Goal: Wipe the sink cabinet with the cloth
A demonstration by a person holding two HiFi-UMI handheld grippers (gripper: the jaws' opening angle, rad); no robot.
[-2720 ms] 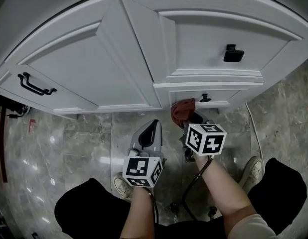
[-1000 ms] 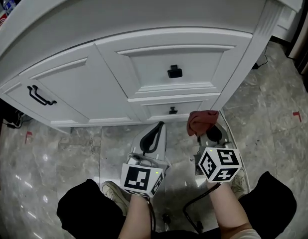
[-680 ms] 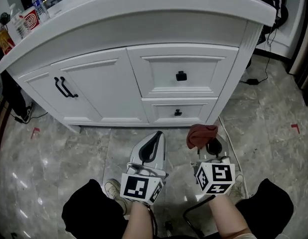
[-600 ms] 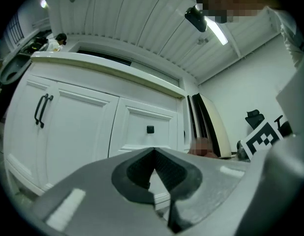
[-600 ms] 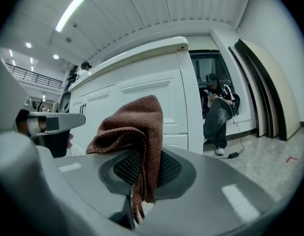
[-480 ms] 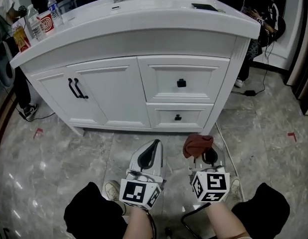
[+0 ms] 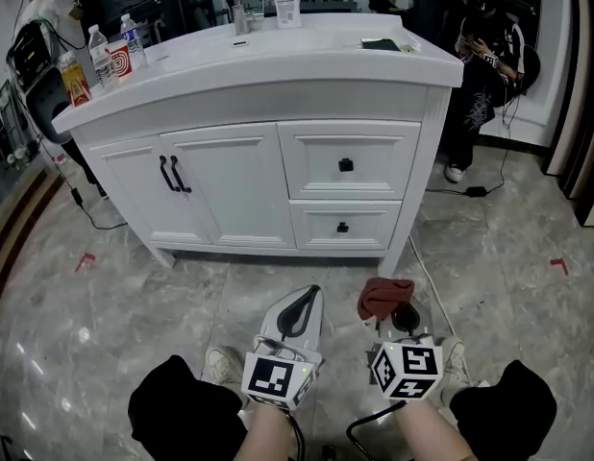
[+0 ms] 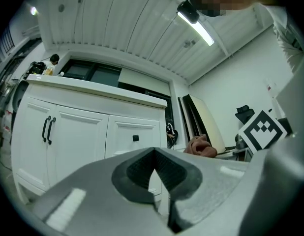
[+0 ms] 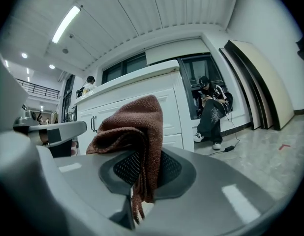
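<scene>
I've stepped back: the whole sink cabinet (image 7: 268, 176) is in view now.
My right gripper (image 9: 142, 176) pinches the cloth (image 9: 135, 127); left gripper (image 8: 156, 178) empty, fingers (image 8: 135, 173) pressed together. Wiping looks done.

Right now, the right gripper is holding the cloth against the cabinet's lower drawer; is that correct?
Not quite: the right gripper does hold the cloth, but well clear of the cabinet, not against its lower drawer. The head view shows the gap between them.
</scene>
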